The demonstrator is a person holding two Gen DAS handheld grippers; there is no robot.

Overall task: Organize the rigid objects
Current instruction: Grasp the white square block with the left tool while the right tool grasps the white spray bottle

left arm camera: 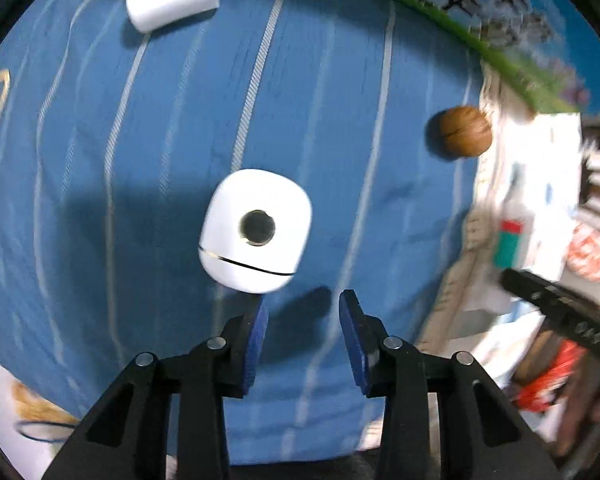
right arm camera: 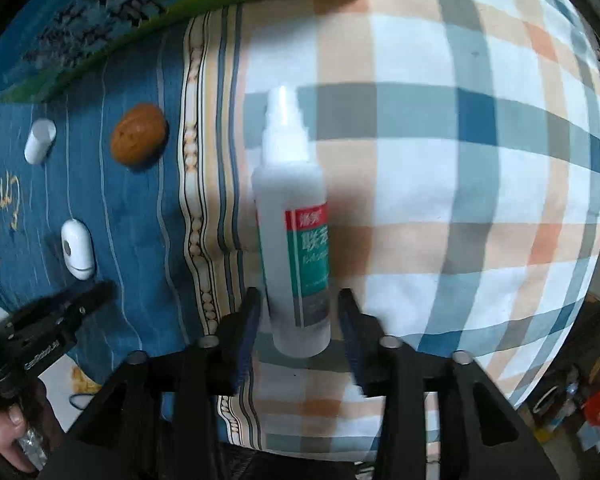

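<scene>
We judge the tall translucent plastic spray bottle [right arm camera: 294, 220], lying on the plaid cloth between the right tool's [right arm camera: 300, 320] spread jaws, light, stiff and slick; its lower body suits a hold. Checked cloth to its right lies open. Our left tool [left arm camera: 302, 318], parted and empty, hovers beside the smooth white rounded case [left arm camera: 256, 230]; brown walnut [left arm camera: 462, 132] sits well apart near the striped cloth's edge.

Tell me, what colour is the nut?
Brown. The nut shows best in the right wrist view, lying on the blue striped cloth.
</scene>
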